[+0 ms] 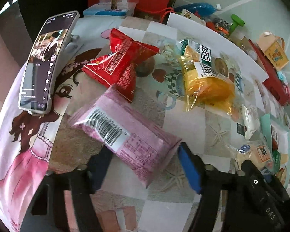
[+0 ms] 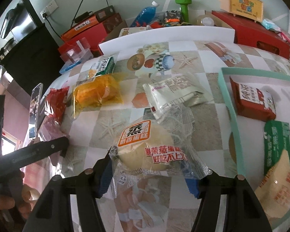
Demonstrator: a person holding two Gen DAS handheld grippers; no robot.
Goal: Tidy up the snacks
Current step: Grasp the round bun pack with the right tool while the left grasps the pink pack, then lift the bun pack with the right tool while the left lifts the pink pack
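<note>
A pink snack pack with a barcode lies slanted on the patterned tablecloth. My left gripper is shut on its near end, a blue pad against each side. My right gripper is shut on a steamed cake in a clear wrapper, which also shows at the right edge of the left wrist view. A teal tray to the right holds a red box pack and a green pack. On the cloth lie a red pack, a yellow pack and a white pack.
A phone leans on a stand at the left with its screen lit. Red boxes, a blue bottle, a green dumbbell and a white board crowd the far edge. A hand holds the left gripper.
</note>
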